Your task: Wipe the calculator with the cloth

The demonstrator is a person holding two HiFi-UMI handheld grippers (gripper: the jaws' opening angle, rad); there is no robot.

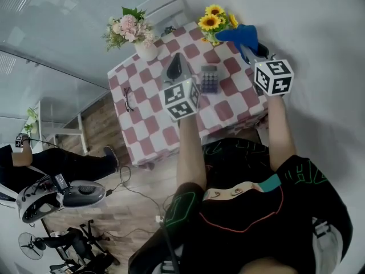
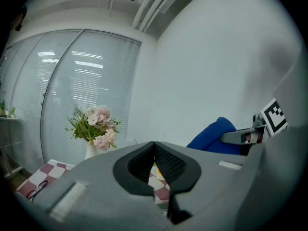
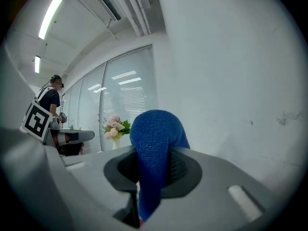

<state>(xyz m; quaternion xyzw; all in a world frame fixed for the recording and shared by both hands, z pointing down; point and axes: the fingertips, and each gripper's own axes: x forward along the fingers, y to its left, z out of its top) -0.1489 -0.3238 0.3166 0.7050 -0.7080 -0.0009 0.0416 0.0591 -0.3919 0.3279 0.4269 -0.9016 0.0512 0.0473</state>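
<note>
A grey calculator lies on the red-and-white checked table, near its middle. My right gripper is held up over the table's right far corner and is shut on a blue cloth. The cloth bulges out above the closed jaws and hangs down between them. My left gripper hovers just left of the calculator, raised off the table, shut with nothing in it. From the left gripper view the blue cloth shows at the right.
A white vase of pink flowers stands at the table's far left, sunflowers at the far right. Spectacles lie at the left edge. A white chair is behind the table. A person sits at the left on the wooden floor area.
</note>
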